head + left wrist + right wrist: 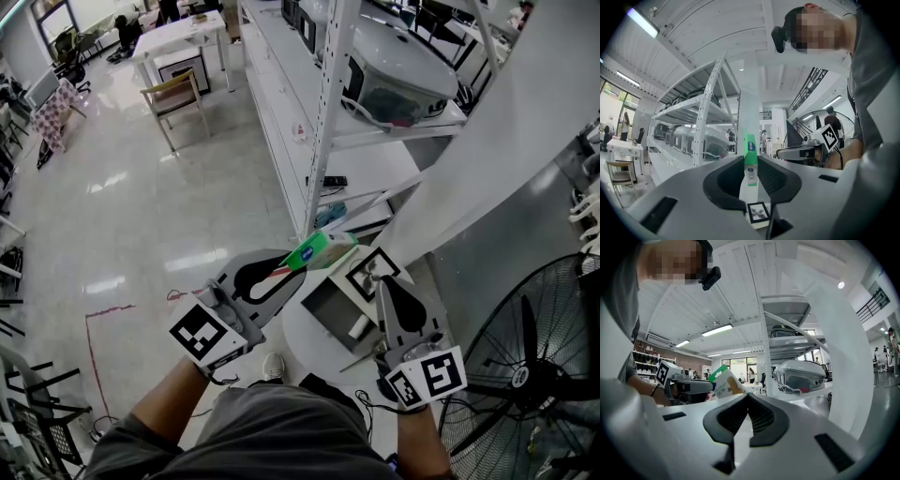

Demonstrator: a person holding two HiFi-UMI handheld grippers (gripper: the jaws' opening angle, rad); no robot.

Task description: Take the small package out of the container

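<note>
My left gripper (pixel 284 273) is shut on a small green-and-white package (pixel 320 251) and holds it in the air, above the far left corner of the container. That container (pixel 330 310) is an open grey box on a small round white table (pixel 302 349), with a black square marker (pixel 370 273) on its far rim. In the left gripper view the package (pixel 750 161) stands upright between the pads of the left gripper (pixel 750 174). My right gripper (pixel 384 284) hovers over the container's right side; its jaws meet with nothing between them in the right gripper view, right gripper (pixel 748 394). That view also shows the package (pixel 723 384).
A tall white shelving rack (pixel 330 112) with grey domed machines (pixel 398 70) stands just beyond the table. A slanted white beam (pixel 506 141) crosses at the right. A black floor fan (pixel 534 370) is at the lower right. Shiny floor (pixel 141 234) lies to the left, with a chair (pixel 173 98) far off.
</note>
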